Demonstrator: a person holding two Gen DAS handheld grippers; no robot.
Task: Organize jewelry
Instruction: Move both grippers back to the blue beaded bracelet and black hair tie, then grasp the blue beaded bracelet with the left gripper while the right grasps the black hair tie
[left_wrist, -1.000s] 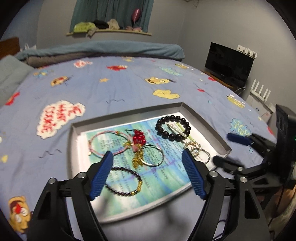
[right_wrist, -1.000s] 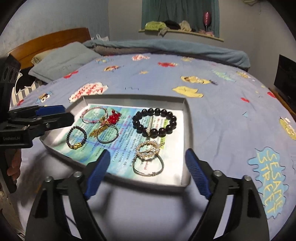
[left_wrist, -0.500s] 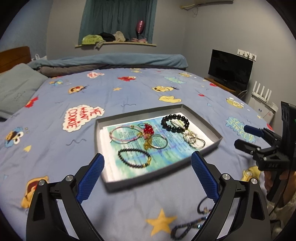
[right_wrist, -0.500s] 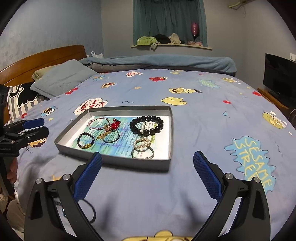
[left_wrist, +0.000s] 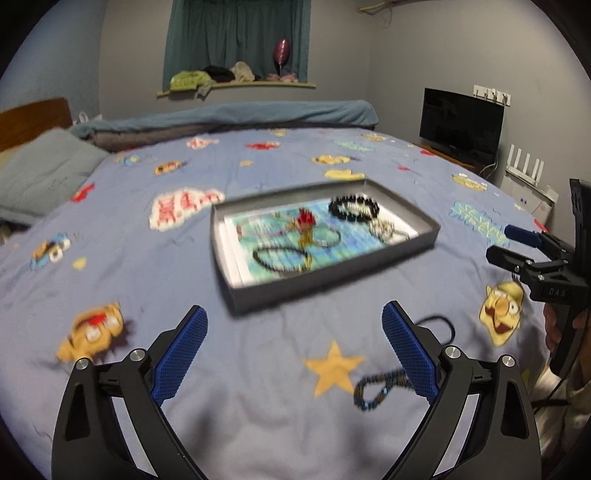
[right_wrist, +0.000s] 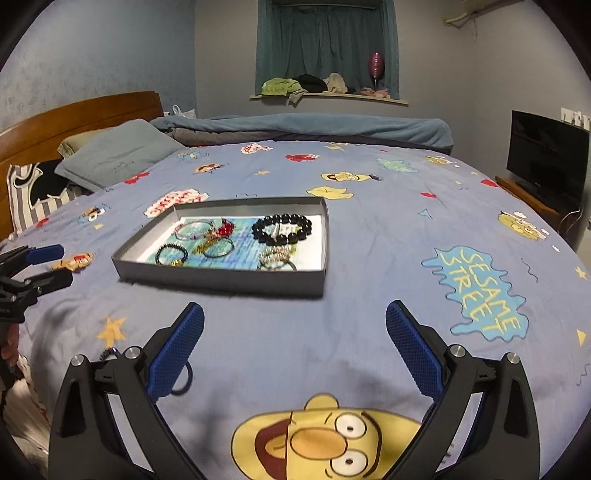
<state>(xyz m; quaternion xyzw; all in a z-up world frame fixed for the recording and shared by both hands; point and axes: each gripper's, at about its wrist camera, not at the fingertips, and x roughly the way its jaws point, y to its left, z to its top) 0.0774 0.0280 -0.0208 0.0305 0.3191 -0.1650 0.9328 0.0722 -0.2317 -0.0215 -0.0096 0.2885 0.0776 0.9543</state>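
A grey shallow tray (left_wrist: 332, 277) (right_wrist: 221, 277) lies on the blue cartoon bedspread. In it are a black bead bracelet (left_wrist: 354, 208) (right_wrist: 282, 229), a red bead piece (left_wrist: 304, 218), a thin dark bracelet (right_wrist: 171, 254) and silver bangles (right_wrist: 275, 258). Outside the tray, a black loop (left_wrist: 443, 325) and a dark beaded bracelet (left_wrist: 380, 389) lie on the cover, close to my left gripper's right finger. My left gripper (left_wrist: 293, 310) and right gripper (right_wrist: 295, 306) both stand open and empty, short of the tray's near wall. The left wrist view is blurred.
A pillow (right_wrist: 114, 155) and wooden headboard (right_wrist: 74, 114) are at the left, with a rolled blanket (right_wrist: 314, 127) at the far side. A TV (left_wrist: 461, 122) stands to the right. A hand (left_wrist: 554, 325) holds the right gripper's handle (left_wrist: 508, 243).
Both grippers have drawn back from over the tray, which now sits farther off. Their jaws have widened. The loose loop and beaded bracelet on the cover have come into view.
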